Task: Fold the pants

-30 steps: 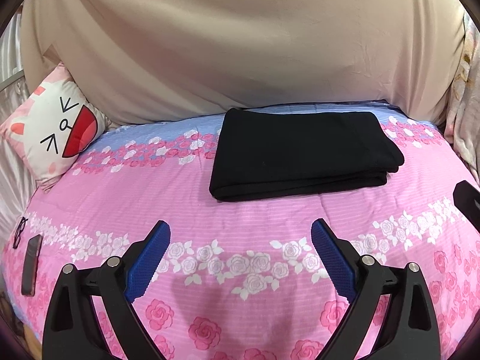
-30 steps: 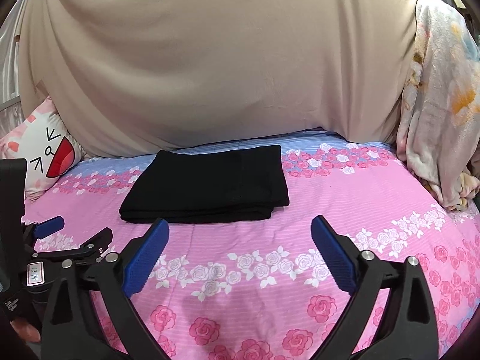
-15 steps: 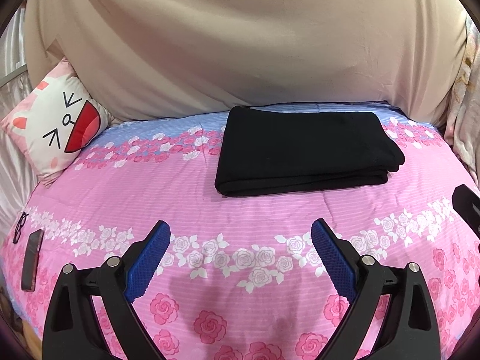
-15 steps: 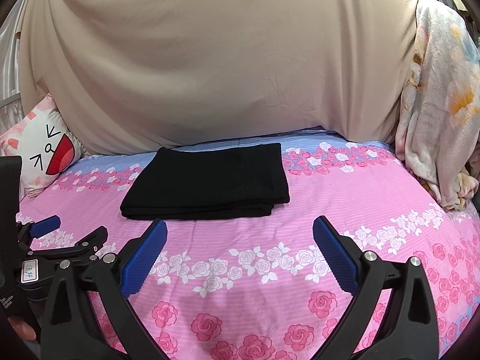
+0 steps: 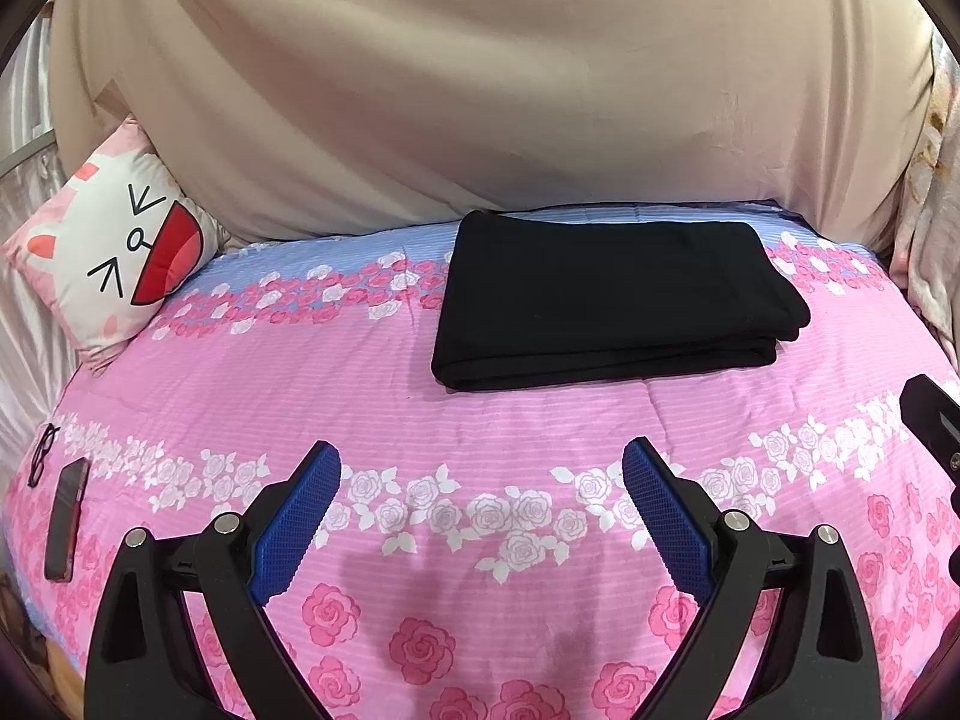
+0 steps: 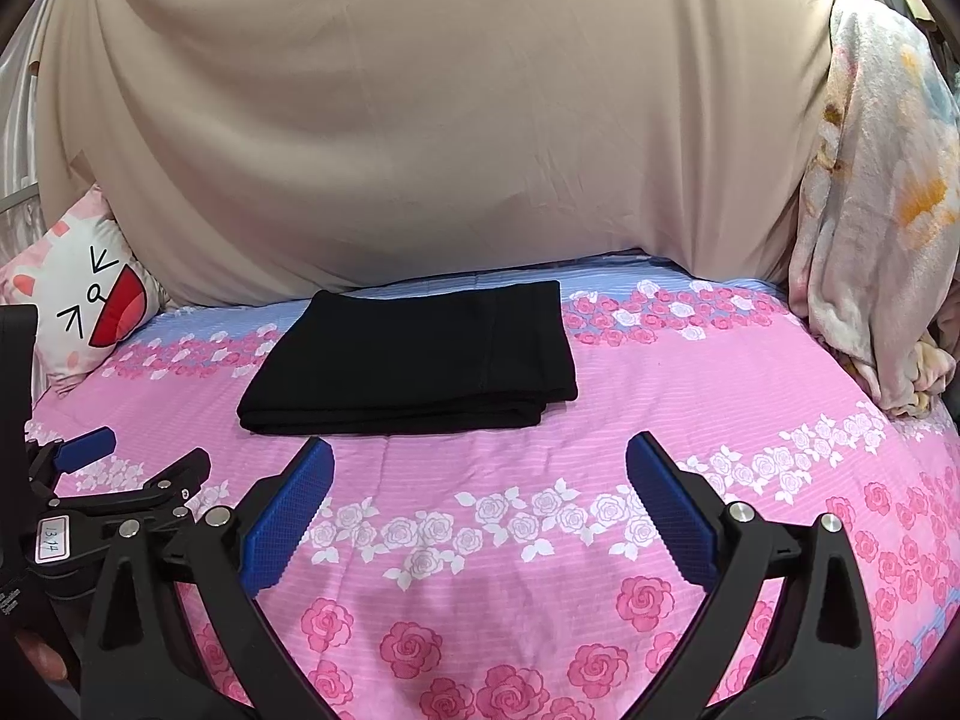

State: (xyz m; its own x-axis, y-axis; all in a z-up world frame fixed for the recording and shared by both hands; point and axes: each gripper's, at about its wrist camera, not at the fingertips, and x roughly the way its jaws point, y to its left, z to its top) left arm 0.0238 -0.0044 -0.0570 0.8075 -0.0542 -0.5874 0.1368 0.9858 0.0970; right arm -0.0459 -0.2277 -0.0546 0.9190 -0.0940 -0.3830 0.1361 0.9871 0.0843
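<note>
The black pants [image 5: 606, 300] lie folded into a flat rectangle on the pink rose bedspread [image 5: 420, 420], near the far side of the bed. The right wrist view shows the same folded pants [image 6: 414, 360] a little left of centre. My left gripper [image 5: 482, 501] hangs open above the bedspread, well short of the pants, nothing between its blue pads. Also open and empty, my right gripper [image 6: 479, 498] sits back from the pants. The left gripper's body [image 6: 108, 510] appears at the left edge of the right wrist view.
A cartoon-face pillow [image 5: 114, 264] leans at the back left. A beige sheet [image 5: 480, 90] covers the back wall. A floral blanket [image 6: 876, 210] hangs at the right. A phone [image 5: 66, 519] and glasses [image 5: 43, 453] lie on the bed's left edge.
Both grippers stayed open and drew back a little from the folded pants; the left view shifted slightly. The pants have not moved.
</note>
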